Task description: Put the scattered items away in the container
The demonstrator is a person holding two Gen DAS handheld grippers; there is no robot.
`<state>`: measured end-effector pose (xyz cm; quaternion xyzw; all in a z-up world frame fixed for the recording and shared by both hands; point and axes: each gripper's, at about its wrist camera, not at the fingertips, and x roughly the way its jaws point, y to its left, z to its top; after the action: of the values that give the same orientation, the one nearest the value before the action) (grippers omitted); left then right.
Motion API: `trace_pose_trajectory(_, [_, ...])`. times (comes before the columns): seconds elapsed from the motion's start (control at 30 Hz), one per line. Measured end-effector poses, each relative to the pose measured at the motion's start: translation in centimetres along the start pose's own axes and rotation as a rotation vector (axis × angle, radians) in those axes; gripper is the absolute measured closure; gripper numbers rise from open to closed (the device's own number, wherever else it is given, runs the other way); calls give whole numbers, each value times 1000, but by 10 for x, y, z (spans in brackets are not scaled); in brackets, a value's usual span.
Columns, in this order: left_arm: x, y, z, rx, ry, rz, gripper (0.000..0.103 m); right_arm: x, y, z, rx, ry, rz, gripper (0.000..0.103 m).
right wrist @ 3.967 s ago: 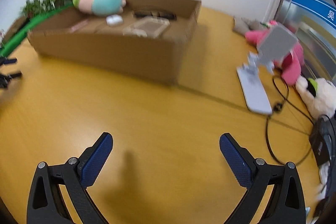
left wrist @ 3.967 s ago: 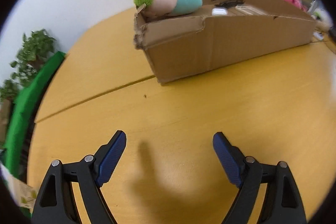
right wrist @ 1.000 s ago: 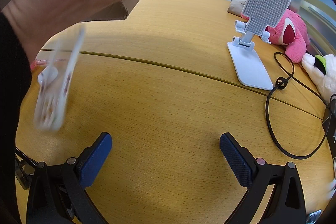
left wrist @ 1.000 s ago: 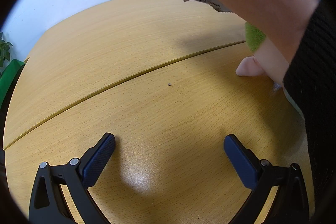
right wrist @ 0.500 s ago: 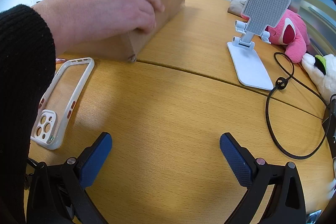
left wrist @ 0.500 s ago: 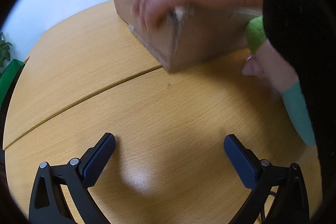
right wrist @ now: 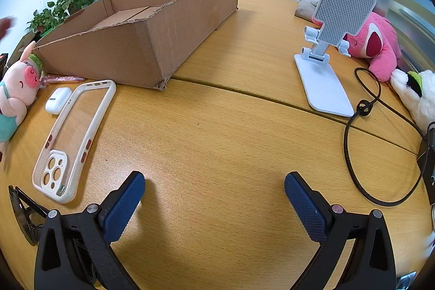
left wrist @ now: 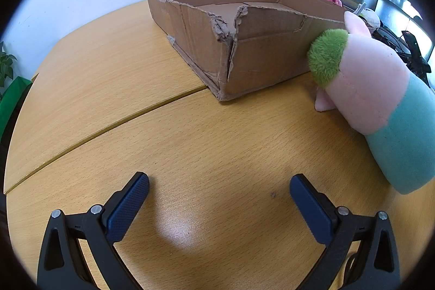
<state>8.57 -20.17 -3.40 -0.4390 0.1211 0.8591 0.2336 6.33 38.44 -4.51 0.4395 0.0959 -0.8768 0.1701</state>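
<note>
Container: a shallow brown cardboard box (right wrist: 141,45) with torn rims, set on the yellow wooden table (right wrist: 217,132); the part of its floor that shows is bare. Scattered items, all seen lying outside it on the table: a soft plush pig with a green tuft and teal lower body (left wrist: 375,99), lying close against the box's near wall; a white earbud case (right wrist: 58,100), just beside a cream phone bumper case with a clear back (right wrist: 73,137); a pink glittery pen (right wrist: 61,79), at the foot of the box; a pair of dark sunglasses (right wrist: 23,211) (only partly in view at the frame edge). Left gripper (left wrist: 218,205): fingers spread wide, nothing between them, held low over bare table. Right gripper (right wrist: 214,204): likewise spread and empty. Step in hand is judged to be the very start, with no item yet collected. For the next move, one gripper would have to be carried to a nearby item, perhaps the plush for the left or the bumper case for the right, and closed on it before a lift over the box wall.
</note>
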Motion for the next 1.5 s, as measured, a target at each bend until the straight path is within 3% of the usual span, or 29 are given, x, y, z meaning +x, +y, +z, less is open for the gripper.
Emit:
trace_pose_trajectory(0.53, [-1, 5, -2, -13, -1, 9, 0, 4, 0, 4, 25, 1, -18, 0])
trace_pose_trajectory(0.8, [-5, -30, -30, -262, -5, 190, 0, -14, 16, -15, 28, 1, -19, 0])
trace_pose_trajectory(1.0, [-12, -41, -32, -289, 0, 202, 0, -15, 15, -17, 29, 1, -20, 0])
trace_pose_trajectory(1.1, [-8, -70, -7, -346, -48, 209, 0, -15, 15, -17, 29, 1, -19, 0])
trace_pose_trajectory(1.2, [-39, -97, 8, -404, -149, 130, 0, -15, 15, -17, 29, 1, -19, 0])
trace_pose_trajectory(1.33, [-76, -145, 40, -333, -239, -30, 1, -15, 15, -17, 30, 1, -20, 0])
trace_pose_trajectory(1.43, [-64, -180, 57, -279, -210, -153, 1, -15, 15, -17, 30, 1, -19, 0])
trace_pose_trajectory(1.5, [-45, -196, 64, -267, -158, -183, 1, -15, 15, -17, 29, 1, -19, 0])
